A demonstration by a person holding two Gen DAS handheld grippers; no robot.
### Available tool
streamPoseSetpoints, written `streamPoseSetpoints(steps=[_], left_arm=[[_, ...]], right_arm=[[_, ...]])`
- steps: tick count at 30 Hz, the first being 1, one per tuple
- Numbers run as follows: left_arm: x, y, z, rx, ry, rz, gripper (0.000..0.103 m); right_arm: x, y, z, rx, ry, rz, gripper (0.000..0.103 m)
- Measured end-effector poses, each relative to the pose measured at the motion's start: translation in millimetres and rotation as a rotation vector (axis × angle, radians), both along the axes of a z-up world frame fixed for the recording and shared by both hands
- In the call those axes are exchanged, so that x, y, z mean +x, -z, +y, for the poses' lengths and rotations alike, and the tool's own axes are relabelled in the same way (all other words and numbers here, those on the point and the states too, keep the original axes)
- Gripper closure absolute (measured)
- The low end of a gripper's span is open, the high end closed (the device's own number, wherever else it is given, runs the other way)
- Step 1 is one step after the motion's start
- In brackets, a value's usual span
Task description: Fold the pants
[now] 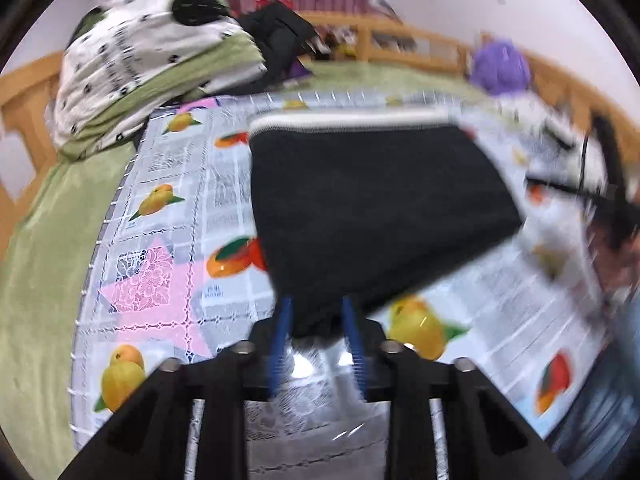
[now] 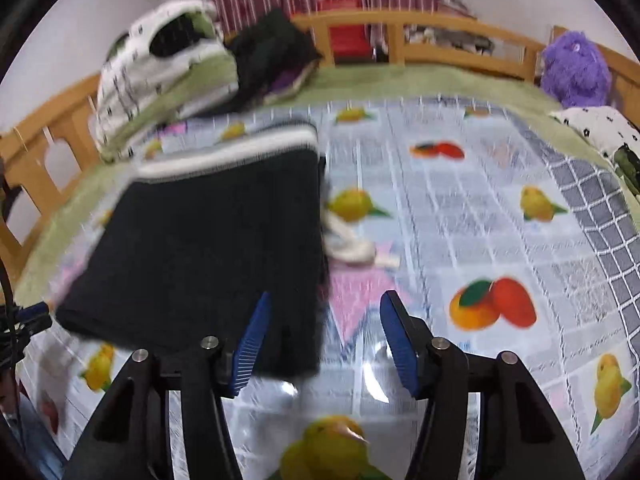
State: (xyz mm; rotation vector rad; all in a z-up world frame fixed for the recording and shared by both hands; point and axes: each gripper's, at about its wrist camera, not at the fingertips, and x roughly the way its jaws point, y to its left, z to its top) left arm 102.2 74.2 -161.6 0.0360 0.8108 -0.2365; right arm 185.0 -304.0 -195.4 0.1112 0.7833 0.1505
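Broadly, the bed fills both views, its green blanket spread beneath a fruit-printed plastic cloth that seems laid there as a flat, smooth surface for folding. On that cloth lie the pants, a dark rectangle already doubled over, with the striped waistband along the far edge toward the top of each frame; in the left wrist view they sit centre frame, in the right wrist view centre left. A heap of bedding and dark clothes is pushed to the upper left, probably to keep the folding area free, and a purple plush toy sits at the upper right against the wooden rail. A pale drawstring trails out of the right edge of the pants onto the cloth. At the bottom of the left wrist view the left gripper has the near corner of the pants between its blue pads, jaws narrow; blur hides whether they actually pinch the fabric, so I cannot tell if it is held. The right gripper stands about half open at the near right edge of the pants, one finger over the dark cloth and the other over the bare cloth, gripping nothing. Likely the two are set at the near hem to lift it for another fold.
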Motion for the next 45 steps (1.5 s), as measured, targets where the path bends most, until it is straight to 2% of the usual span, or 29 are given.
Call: streamPoseSetpoints(steps=[1, 3, 6, 7, 9, 11, 15, 19, 22, 25, 28, 30, 33, 37, 45], left_arm=[[5, -3, 0, -0.033, -0.006, -0.008, 0.058], [28, -5, -9, -0.043, -0.024, -0.008, 0.058], [48, 9, -28, 0.006, -0.034, 0.037, 0.058], [52, 22, -33, 0.023, -0.037, 0.061, 0.058], [48, 40, -35, 0.053, -0.082, 0.115, 0.058], [39, 43, -33, 0.055, -0.119, 0.129, 0.057], [10, 24, -23, 0.008, -0.151, 0.138, 0.057], [-18, 0, -16, -0.044, -0.17, 0.119, 0.057], [-38, -25, -17, -0.033, -0.188, 0.077, 0.052], [-62, -53, -21, -0.018, -0.198, 0.007, 0.044], [-82, -74, -26, -0.009, -0.214, -0.044, 0.036], [-91, -84, -29, -0.014, -0.217, -0.055, 0.036], [-105, -93, -35, -0.004, -0.219, -0.067, 0.034], [-122, -99, -44, 0.023, -0.229, -0.075, 0.029], [-140, -110, -53, 0.032, -0.241, -0.115, 0.029]], right_arm=[[1, -1, 0, 0.013, 0.004, -0.005, 0.046], [8, 2, 3, 0.031, 0.011, 0.0, 0.046], [17, 12, 12, -0.009, 0.004, 0.043, 0.046], [19, 20, 15, -0.032, 0.0, 0.071, 0.046], [21, 38, 20, -0.092, -0.008, 0.172, 0.047], [14, 44, 20, -0.109, -0.012, 0.201, 0.047], [-18, 22, 16, -0.147, -0.008, 0.171, 0.047], [-54, -22, 11, -0.13, 0.033, 0.083, 0.047], [-83, -52, 12, -0.107, 0.05, 0.042, 0.046], [-115, -78, 17, -0.124, 0.077, -0.017, 0.046], [-144, -95, 24, -0.1, 0.107, -0.038, 0.036], [-165, -104, 27, -0.089, 0.134, -0.066, 0.018], [-187, -116, 36, -0.086, 0.127, -0.106, 0.006], [-205, -124, 44, -0.101, 0.131, -0.109, 0.004], [-227, -133, 49, -0.099, 0.139, -0.105, 0.003]])
